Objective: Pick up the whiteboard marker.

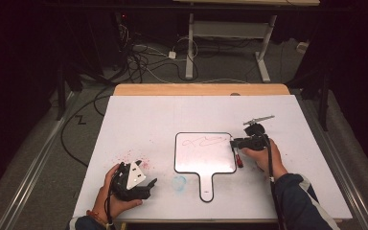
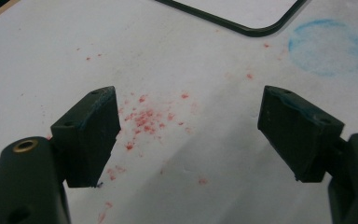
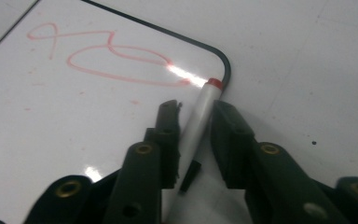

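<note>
The right tool [image 1: 235,142] sits in the middle right of the high view, at the right edge of a small whiteboard [image 1: 204,158]. In the right gripper view its two jaws are closed on a marker [image 3: 200,116]. The marker is silver with a red end, and it lies between the jaws. Its red end touches the rounded black corner of the whiteboard. In the high view the marker [image 1: 238,158] hangs along the board's right edge.

The whiteboard lies flat in the middle of the desk [image 1: 143,120]. It has a thin black rim and a short handle that points to the bottom of the high view. A red scribble [image 1: 202,141] runs across its top part. In the right gripper view the scribble [image 3: 107,56] is in the upper left.

The left tool [image 1: 146,184] is in the lower left of the high view, near the front edge of the desk and well apart from the board. In the left gripper view its jaws stand wide open with nothing between them. Under them are small red specks [image 2: 144,119] on the desk. A blue smudge [image 2: 328,46] is at the upper right of that view, just beside the board's corner.

There is lots of bare white desk above the board and to its left and right. The far edge of the desk is a wooden strip [image 1: 201,89] near the top of the high view.
</note>
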Action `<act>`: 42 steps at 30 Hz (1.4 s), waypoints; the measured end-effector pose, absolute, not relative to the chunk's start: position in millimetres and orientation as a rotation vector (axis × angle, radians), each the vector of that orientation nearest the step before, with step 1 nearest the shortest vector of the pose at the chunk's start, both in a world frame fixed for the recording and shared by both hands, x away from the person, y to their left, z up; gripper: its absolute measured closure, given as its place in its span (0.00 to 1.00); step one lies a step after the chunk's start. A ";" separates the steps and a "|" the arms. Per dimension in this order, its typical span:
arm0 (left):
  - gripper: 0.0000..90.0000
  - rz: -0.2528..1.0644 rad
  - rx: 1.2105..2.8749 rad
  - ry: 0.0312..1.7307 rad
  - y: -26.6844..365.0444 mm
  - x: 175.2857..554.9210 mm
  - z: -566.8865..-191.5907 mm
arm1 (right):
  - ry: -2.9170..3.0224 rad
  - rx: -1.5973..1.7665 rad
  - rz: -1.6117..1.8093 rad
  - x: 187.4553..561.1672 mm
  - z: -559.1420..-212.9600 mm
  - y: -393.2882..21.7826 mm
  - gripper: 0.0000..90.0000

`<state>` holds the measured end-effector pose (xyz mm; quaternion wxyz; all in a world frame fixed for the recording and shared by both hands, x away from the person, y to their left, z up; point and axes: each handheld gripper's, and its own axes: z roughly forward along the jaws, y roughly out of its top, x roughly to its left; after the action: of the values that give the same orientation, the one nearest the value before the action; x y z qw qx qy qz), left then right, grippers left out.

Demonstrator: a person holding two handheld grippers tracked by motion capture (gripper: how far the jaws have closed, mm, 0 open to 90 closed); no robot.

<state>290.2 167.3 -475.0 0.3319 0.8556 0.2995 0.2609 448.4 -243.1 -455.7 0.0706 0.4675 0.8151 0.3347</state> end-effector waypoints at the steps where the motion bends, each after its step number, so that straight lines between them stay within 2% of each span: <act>1: 0.22 0.683 2.236 0.783 166.4 290.2 -474.8 | 2.450 1.393 1.001 447.4 -454.7 -242.9 0.86; 3: 0.22 0.676 2.237 0.778 164.1 290.8 -474.3 | 2.464 1.378 1.012 446.2 -454.2 -242.1 0.90; 10: 0.23 0.620 2.222 0.819 160.3 294.1 -474.0 | 2.495 1.321 0.991 443.4 -454.2 -237.5 0.90; 20: 0.24 0.490 2.073 0.846 151.6 306.2 -454.9 | 2.435 1.203 1.086 428.1 -435.5 -231.7 0.90; 32: 0.28 0.355 2.009 0.718 76.7 331.3 -431.4 | 2.297 0.960 1.315 388.8 -412.0 -200.2 0.90; 39: 0.32 0.208 1.922 0.758 42.3 349.5 -433.4 | 2.278 0.893 1.410 370.5 -409.5 -182.2 0.90; 42: 0.37 0.184 1.916 0.760 30.8 352.0 -435.7 | 2.266 0.858 1.442 363.4 -406.9 -176.5 0.90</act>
<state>352.0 30.8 -435.7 0.5106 0.7961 0.3158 0.0763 363.4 -176.5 -406.9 0.1605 0.3002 0.7932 0.5050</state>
